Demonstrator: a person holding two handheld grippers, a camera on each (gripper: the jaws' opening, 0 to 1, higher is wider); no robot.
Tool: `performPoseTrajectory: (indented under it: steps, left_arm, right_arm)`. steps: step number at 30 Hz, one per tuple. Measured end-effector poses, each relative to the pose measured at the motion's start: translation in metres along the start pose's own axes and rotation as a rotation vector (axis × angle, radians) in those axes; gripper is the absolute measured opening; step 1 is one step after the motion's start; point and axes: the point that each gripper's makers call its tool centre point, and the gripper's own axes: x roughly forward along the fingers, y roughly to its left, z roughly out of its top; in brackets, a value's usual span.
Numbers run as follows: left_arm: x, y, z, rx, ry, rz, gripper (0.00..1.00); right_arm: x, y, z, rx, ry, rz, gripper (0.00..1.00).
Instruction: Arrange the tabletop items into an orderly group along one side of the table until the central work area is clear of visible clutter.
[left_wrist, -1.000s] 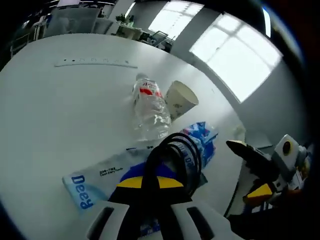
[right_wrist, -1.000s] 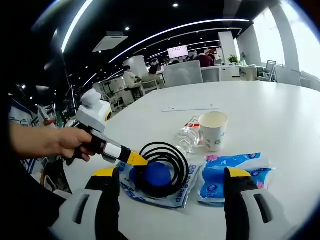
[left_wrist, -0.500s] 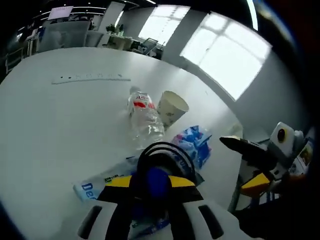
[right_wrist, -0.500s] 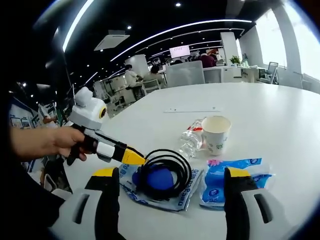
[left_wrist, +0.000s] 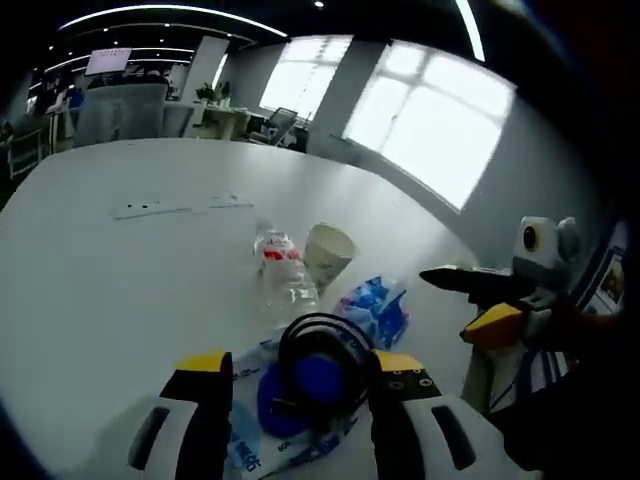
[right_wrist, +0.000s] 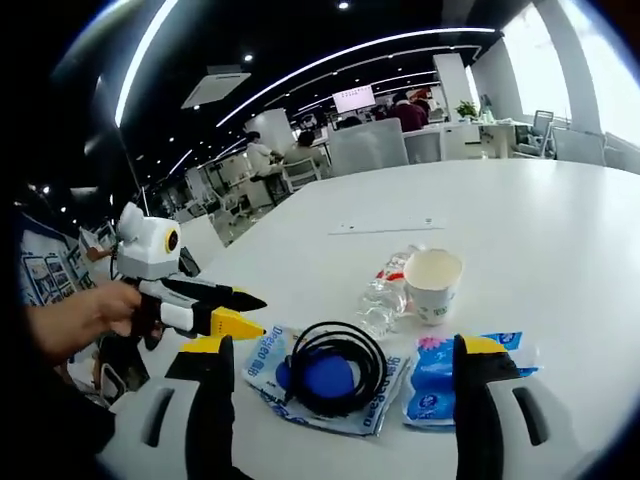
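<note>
- Open-plan office with ceiling strip lights and bright windows surrounds a large white table (right_wrist: 560, 230); a thin pale strip (left_wrist: 180, 208) lies farther out on it
- Near one edge of the table sits a tight cluster: a coiled black cable (right_wrist: 340, 362) rests on a blue round object (right_wrist: 322, 374), and both lie on a flat white-and-blue wipes pack (right_wrist: 275, 352)
- Just beside that pack lies a second blue packet (right_wrist: 440, 378); beyond them stands an upright paper cup (right_wrist: 430, 285), with a clear plastic bottle (right_wrist: 385, 285) on its side touching or nearly touching it
- Left gripper (left_wrist: 292, 372) has its jaws apart and grips nothing; the cable coil lies straight ahead between its tips
- Right gripper (right_wrist: 335, 352) is also spread wide and empty, with the same coil between its tips; the bottle's long axis runs away from it
- Seen from the right gripper view, the left gripper (right_wrist: 245, 312) hangs just beside the wipes pack, its tips close together there, so it seems the nearer to that end
- My judgement: the items already form one group by the edge, so any coming move is a small nudge of the bottle or cup
</note>
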Motion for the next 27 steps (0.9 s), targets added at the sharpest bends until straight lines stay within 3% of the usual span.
performPoseTrajectory:
  steps: [9,15,17,20,27]
  left_arm:
    - [-0.034,0.014,0.006,0.014,-0.032,0.059,0.73]
    - [-0.057,0.015,0.009,0.006,-0.066,0.08,0.76]
    - [-0.059,0.016,0.01,0.003,-0.074,0.073,0.76]
    - [-0.062,0.018,0.014,-0.032,-0.101,0.079,0.87]
    - [-0.065,0.02,0.009,-0.013,-0.083,0.085,0.91]
  right_arm:
    - [-0.001,-0.01,0.017,-0.005,0.015,-0.008,0.89]
    - [0.004,-0.023,0.032,0.008,0.029,-0.005,0.89]
    - [0.007,-0.026,0.034,0.011,0.049,0.0,0.89]
    - [0.013,-0.034,0.04,0.045,0.049,0.001,0.89]
    - [0.025,-0.043,0.046,0.053,0.076,0.001,0.86]
